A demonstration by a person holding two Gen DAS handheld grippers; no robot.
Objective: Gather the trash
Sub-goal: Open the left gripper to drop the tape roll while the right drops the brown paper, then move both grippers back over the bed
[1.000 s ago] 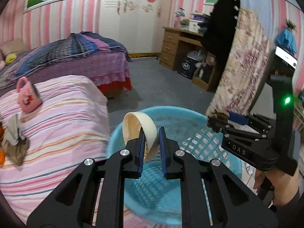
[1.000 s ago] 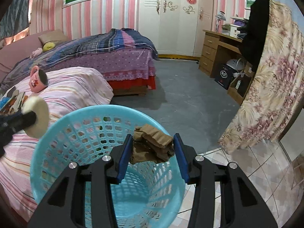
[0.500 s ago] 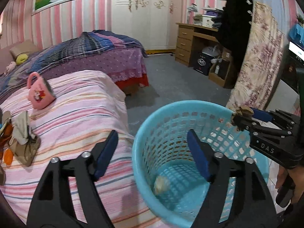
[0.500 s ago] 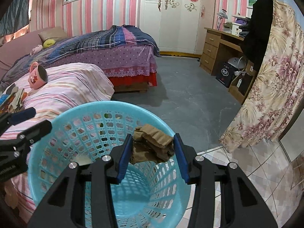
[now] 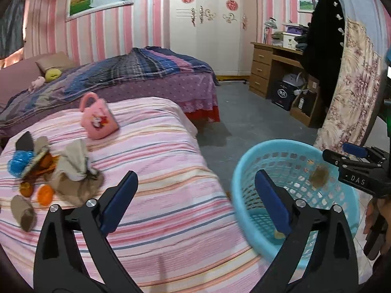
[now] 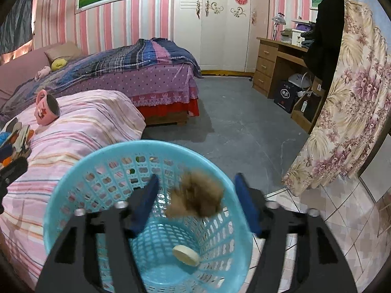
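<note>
The right gripper (image 6: 195,202) stands with jaws spread wide over the basket (image 6: 73,183); a blurred brown wad (image 6: 196,201) hangs between the fingers, touching neither; a pale disc (image 6: 186,255) lies low inside the basket; beside the basket, a pink mug (image 6: 46,108) lies tipped on the striped bed (image 6: 92,122).

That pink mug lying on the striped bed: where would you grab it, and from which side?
The pink mug lies on its side on the striped bed, handle uppermost, open mouth showing in the right wrist view. I would probably come from above with the open left gripper and pinch the raised handle loop, since the round body might roll.
</note>
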